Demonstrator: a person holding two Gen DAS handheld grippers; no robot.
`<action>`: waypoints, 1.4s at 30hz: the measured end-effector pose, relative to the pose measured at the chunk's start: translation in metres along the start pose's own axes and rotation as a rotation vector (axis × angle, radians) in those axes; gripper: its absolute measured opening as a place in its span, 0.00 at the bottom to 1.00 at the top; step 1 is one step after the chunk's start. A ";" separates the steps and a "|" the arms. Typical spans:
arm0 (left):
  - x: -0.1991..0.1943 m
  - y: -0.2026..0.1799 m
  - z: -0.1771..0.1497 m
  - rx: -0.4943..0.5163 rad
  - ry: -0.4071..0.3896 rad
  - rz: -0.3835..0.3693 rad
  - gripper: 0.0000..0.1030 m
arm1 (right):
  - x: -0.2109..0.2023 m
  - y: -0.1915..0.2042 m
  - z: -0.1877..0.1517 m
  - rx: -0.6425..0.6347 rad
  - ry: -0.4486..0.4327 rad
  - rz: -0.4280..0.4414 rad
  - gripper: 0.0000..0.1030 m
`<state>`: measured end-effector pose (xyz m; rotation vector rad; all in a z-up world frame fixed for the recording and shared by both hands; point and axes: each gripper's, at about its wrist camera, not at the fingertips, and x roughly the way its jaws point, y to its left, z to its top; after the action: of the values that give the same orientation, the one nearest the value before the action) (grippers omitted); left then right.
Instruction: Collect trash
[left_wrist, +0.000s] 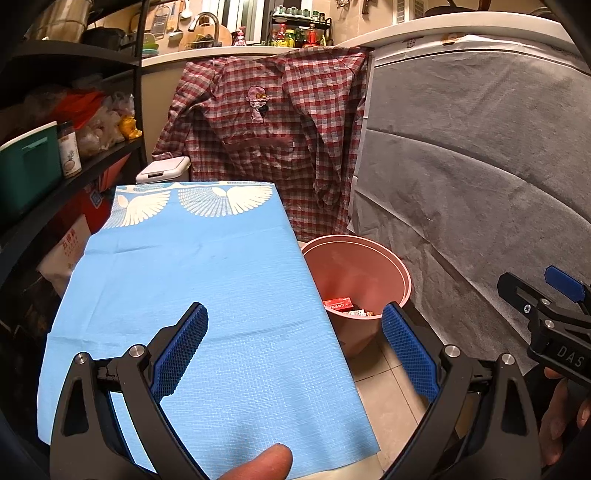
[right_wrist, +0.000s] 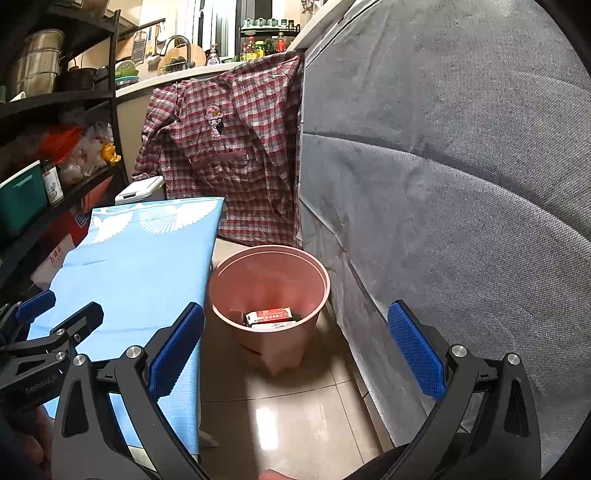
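Observation:
A pink bin (left_wrist: 360, 273) (right_wrist: 269, 280) stands on the tiled floor to the right of a table under a blue cloth (left_wrist: 199, 295) (right_wrist: 140, 273). A red and white carton (right_wrist: 269, 316) (left_wrist: 338, 305) and other scraps lie in its bottom. My left gripper (left_wrist: 295, 347) hangs open over the cloth's right edge, nothing between its blue pads. My right gripper (right_wrist: 295, 350) is open above the floor just before the bin, also empty. Each gripper shows at the edge of the other's view.
A grey covered surface (right_wrist: 461, 221) walls the right side close to the bin. A checked shirt (left_wrist: 266, 125) hangs behind the table. Black shelves (left_wrist: 66, 155) with boxes and jars line the left. A white lidded bin (left_wrist: 162, 170) sits behind the table.

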<state>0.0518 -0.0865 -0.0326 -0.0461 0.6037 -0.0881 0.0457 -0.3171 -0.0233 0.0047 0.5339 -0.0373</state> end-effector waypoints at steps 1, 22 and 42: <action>0.000 0.000 0.000 -0.002 0.001 0.001 0.90 | 0.000 0.000 0.000 0.000 0.000 0.000 0.95; 0.005 -0.003 -0.002 -0.011 0.019 -0.010 0.90 | 0.003 -0.004 0.000 0.000 0.002 0.001 0.95; 0.009 -0.010 -0.003 -0.002 0.032 -0.016 0.90 | 0.005 -0.005 0.001 0.002 0.002 0.001 0.95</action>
<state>0.0568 -0.0971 -0.0390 -0.0512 0.6351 -0.1037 0.0499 -0.3226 -0.0248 0.0068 0.5355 -0.0369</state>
